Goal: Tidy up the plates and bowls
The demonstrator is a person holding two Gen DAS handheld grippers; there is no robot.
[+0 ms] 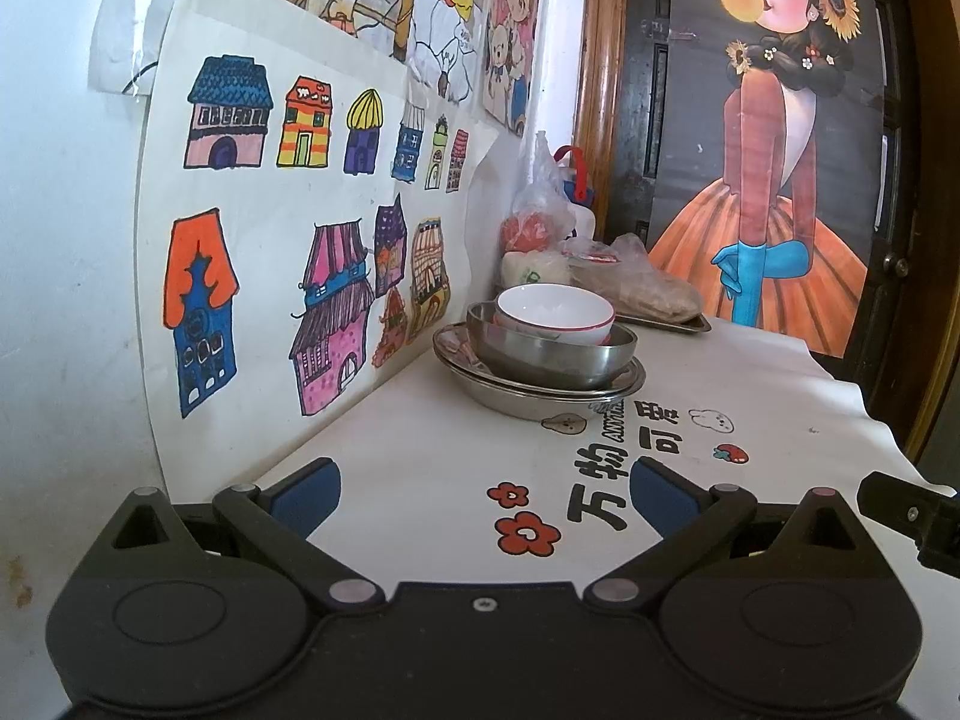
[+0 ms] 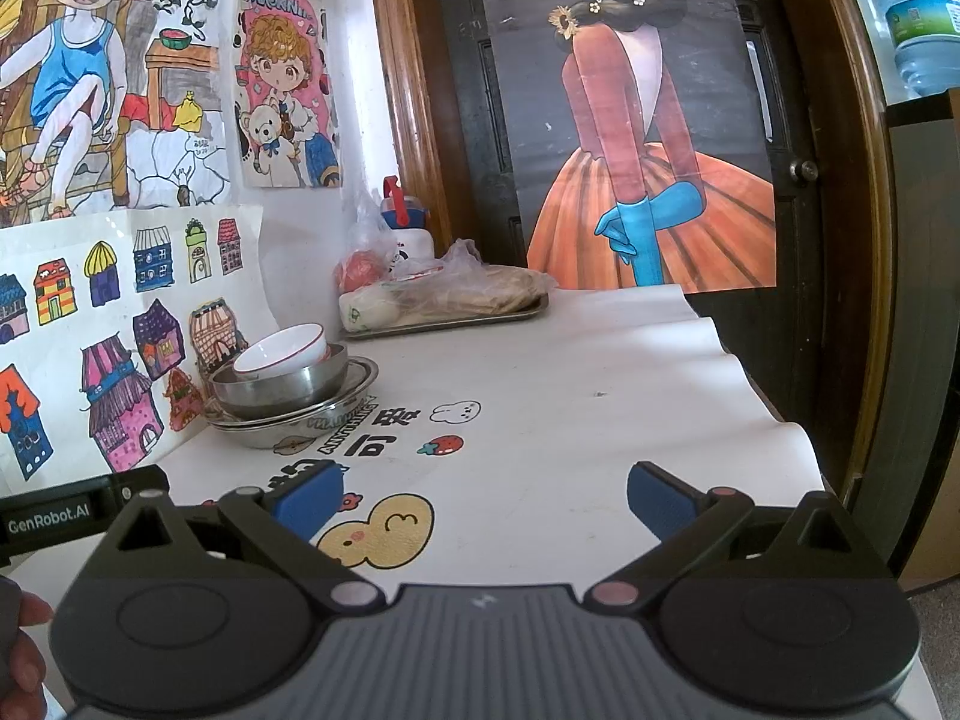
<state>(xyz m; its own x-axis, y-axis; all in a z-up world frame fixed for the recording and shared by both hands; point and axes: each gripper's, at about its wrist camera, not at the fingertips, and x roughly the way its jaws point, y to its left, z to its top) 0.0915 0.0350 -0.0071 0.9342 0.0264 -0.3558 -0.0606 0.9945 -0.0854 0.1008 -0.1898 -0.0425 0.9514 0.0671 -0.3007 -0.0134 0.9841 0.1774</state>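
The counter point(image 1: 750, 372), under a white cloth printed with flowers and characters, is carrying everything, and the dish stack serves as the landmark. At the base of that stack a wide steel plate point(image 1: 540, 399) is sitting against the wall of house drawings point(image 1: 288, 228); a steel bowl point(image 1: 552, 360) is resting in it, and a white bowl with a red rim point(image 1: 555, 312) is nesting, slightly tilted, inside the steel bowl. Behind the stack a flat metal tray point(image 2: 456, 318) is holding bagged food point(image 2: 474, 294), with a white bottle with a red-and-blue cap point(image 2: 408, 228) behind that.

Only the right wrist view is showing the tray's full length, a water bottle point(image 2: 924, 18) far right of the stack, and a bit of the person's hand point(image 2: 24, 648) at the lower left. Only the left wrist view is showing the stack head-on.

The left gripper point(image 1: 483, 495) is hovering low over the cloth, near side of the stack, jaws spread wide and gripping nothing. The right gripper point(image 2: 483, 498) is hovering likewise to the stack's right, jaws wide and unloaded, the left gripper's body just beside it.
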